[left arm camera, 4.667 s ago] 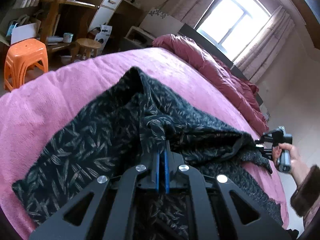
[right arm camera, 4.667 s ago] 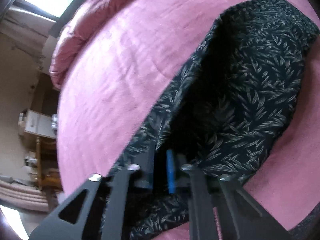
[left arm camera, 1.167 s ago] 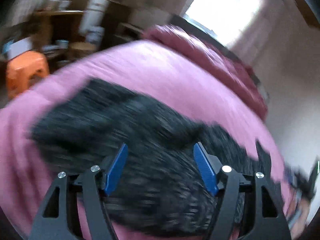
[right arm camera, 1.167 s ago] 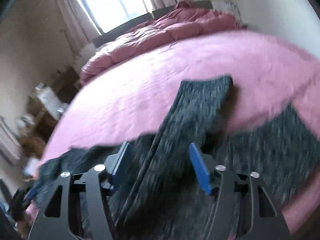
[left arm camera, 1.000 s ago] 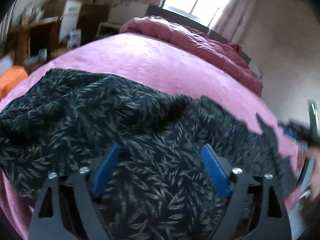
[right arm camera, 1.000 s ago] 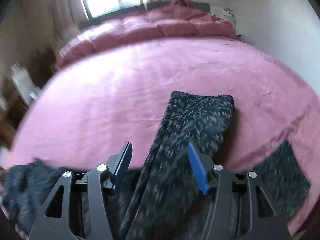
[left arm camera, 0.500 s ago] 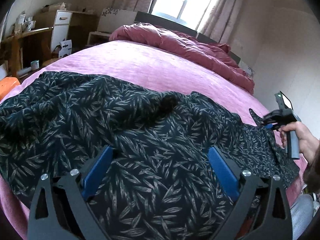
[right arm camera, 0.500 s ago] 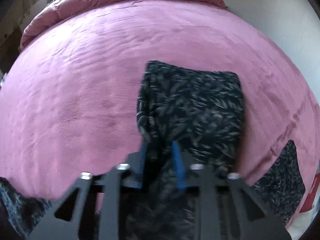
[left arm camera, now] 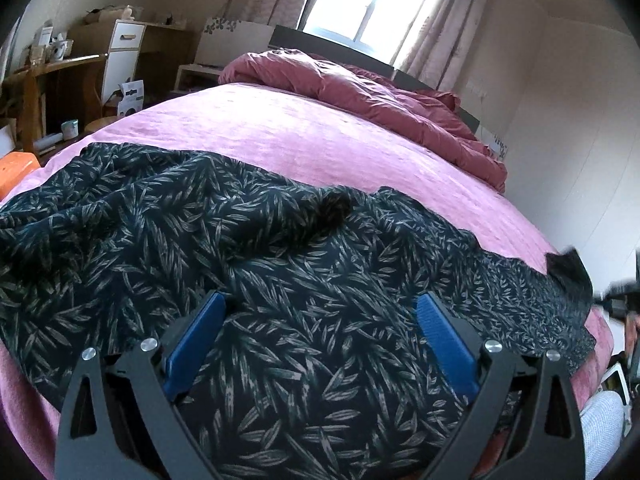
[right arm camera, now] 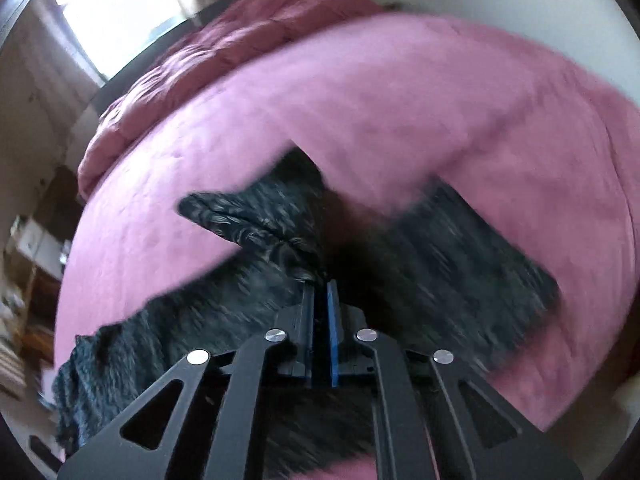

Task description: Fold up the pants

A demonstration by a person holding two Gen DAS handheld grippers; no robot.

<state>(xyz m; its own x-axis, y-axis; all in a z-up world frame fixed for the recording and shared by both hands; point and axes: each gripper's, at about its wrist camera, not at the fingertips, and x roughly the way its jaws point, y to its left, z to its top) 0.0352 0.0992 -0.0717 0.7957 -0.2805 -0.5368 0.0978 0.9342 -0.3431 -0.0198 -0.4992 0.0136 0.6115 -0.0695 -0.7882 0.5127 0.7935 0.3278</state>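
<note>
pinching soft leaf-print pants [right arm camera: 248, 224], right gripper [right arm camera: 320, 284]; plush pink blanket [right arm camera: 400, 100].

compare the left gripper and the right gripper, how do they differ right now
The left gripper is open, its blue pads spread wide above the pants; the right gripper is shut, pinching a fold of the pants. The left view is sharp, the right blurred. Both are black with blue pads.
</note>
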